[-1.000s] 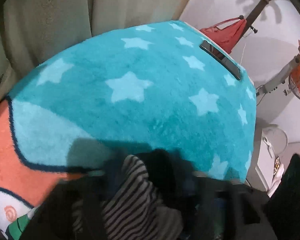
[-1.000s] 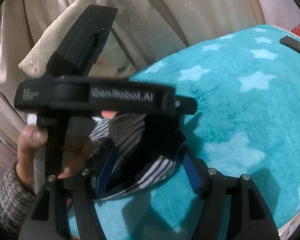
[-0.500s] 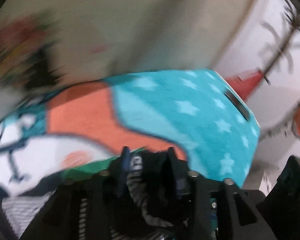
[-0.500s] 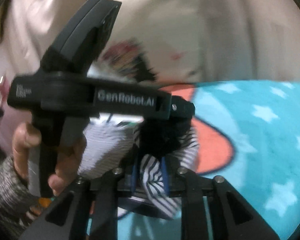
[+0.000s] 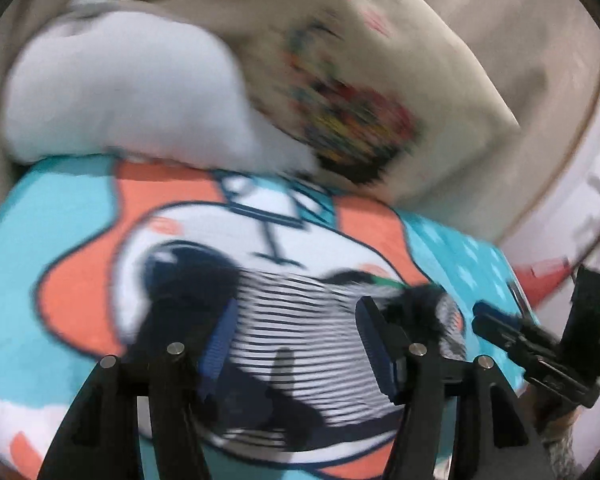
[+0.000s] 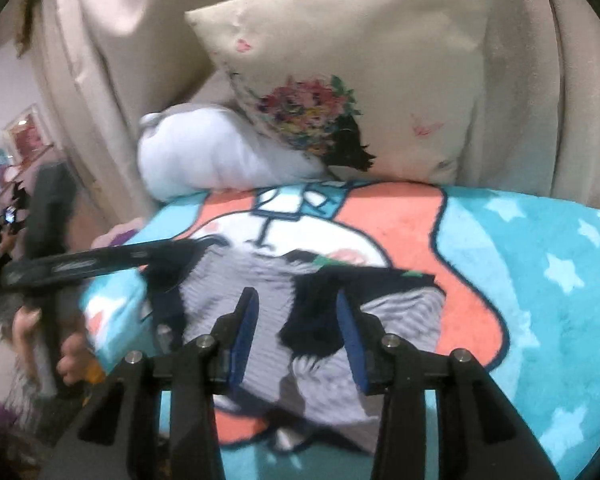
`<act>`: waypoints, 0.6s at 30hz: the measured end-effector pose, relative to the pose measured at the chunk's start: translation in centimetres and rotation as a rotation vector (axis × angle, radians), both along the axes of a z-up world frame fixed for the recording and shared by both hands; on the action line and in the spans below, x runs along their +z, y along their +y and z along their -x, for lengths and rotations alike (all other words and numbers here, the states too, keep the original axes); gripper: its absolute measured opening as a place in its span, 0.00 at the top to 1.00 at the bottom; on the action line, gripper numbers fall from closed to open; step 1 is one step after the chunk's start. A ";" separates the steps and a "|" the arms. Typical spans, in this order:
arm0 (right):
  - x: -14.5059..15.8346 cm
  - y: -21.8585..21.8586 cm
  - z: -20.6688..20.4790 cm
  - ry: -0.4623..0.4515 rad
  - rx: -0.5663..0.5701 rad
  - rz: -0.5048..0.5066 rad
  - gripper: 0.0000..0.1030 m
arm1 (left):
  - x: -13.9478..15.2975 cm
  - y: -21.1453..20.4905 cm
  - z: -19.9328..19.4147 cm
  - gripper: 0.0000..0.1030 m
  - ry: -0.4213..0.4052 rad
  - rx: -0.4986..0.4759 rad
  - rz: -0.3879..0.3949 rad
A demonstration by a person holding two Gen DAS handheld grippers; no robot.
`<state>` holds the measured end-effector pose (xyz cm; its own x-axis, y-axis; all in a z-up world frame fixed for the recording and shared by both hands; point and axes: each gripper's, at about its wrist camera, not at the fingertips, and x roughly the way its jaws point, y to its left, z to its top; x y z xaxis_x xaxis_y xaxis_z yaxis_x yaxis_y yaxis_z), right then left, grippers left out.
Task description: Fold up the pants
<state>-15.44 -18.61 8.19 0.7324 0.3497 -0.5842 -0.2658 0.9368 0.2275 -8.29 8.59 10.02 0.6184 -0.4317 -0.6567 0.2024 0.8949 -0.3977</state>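
Pants [image 5: 300,320]: striped grey-and-white with dark trim, lying spread on the blanket, across the white part of its cartoon print; also seen from the right wrist [image 6: 268,300].
Blanket [image 5: 60,240]: fleecy, turquoise with pale stars and an orange-and-white cartoon figure; it carries the pants; its starred part shows at right in the right wrist view [image 6: 540,280].
Left gripper [image 5: 294,330]: jaws wide apart, blue pads facing each other, hovering low over the pants; the striped cloth lies between and below the two fingers, not pinched.
Right gripper [image 6: 296,326]: jaws apart, nothing clamped; a dark fuzzy edge of the pants sits in the gap, close to the right finger, with grey striped cloth under the left finger.
Contact with cloth: cannot tell in either view whether the fingertips touch the fabric; both frames are motion-blurred.
Left gripper body, seen from the right wrist: black bar at the left edge of the blanket, held by a hand [image 6: 66,344].
Pillow [image 6: 360,80]: cream, with a floral print, leaning behind the blanket.
White cushion [image 6: 220,152]: beside the pillow, to its left, touching the blanket's far edge.
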 end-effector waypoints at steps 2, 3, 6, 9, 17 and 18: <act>-1.9 0.4 -2.5 0.075 0.005 -0.023 0.65 | -0.7 2.4 0.0 0.37 0.014 0.069 0.022; -3.2 1.1 -3.2 0.125 0.016 -0.035 0.65 | -1.1 3.3 0.0 0.37 0.029 0.097 0.027; -6.1 2.1 -4.9 0.236 0.023 0.014 0.67 | -2.0 5.9 0.6 0.37 0.050 0.163 0.021; -3.8 2.8 -3.5 0.200 0.015 0.066 0.67 | -2.6 8.1 1.2 0.37 0.041 0.234 0.001; 0.6 12.0 -4.3 0.163 0.244 0.078 0.58 | -3.6 11.3 2.5 0.37 0.030 0.325 0.043; 0.2 13.7 -5.3 0.193 0.271 0.072 0.58 | -3.4 11.5 2.8 0.37 0.020 0.338 0.026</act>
